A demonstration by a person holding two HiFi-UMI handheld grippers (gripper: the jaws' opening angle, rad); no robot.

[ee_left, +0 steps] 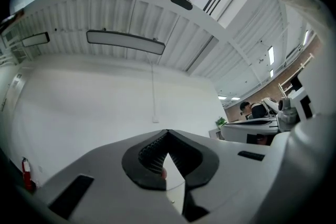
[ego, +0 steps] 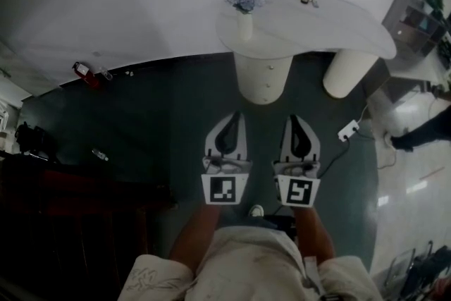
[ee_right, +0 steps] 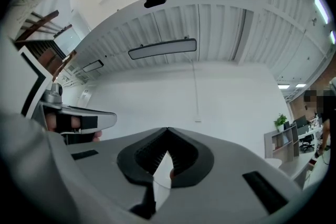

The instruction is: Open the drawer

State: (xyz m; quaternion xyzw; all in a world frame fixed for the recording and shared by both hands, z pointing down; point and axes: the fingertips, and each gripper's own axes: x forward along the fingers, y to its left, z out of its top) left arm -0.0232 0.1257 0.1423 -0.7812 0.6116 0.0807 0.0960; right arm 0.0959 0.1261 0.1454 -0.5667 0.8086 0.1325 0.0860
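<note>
In the head view a white desk (ego: 338, 28) stands ahead of me on a round white pedestal (ego: 262, 77). Two small knobs (ego: 270, 68) sit on the pedestal's front, and no drawer sticks out. My left gripper (ego: 236, 115) and right gripper (ego: 294, 118) hang side by side above the dark floor, short of the pedestal and touching nothing. Each has its jaws meeting at the tips with nothing between them. The left gripper (ee_left: 168, 131) and right gripper (ee_right: 168, 129) views look up at a white wall and ceiling, and the pedestal is not in them.
A vase of blue flowers (ego: 244, 7) and small items (ego: 308, 1) stand on the desk, beside a second white leg (ego: 347, 72). A power strip (ego: 348, 130) and cable lie on the floor to the right. Dark furniture (ego: 70, 201) fills the left; a fire extinguisher (ego: 84, 72) stands by the wall.
</note>
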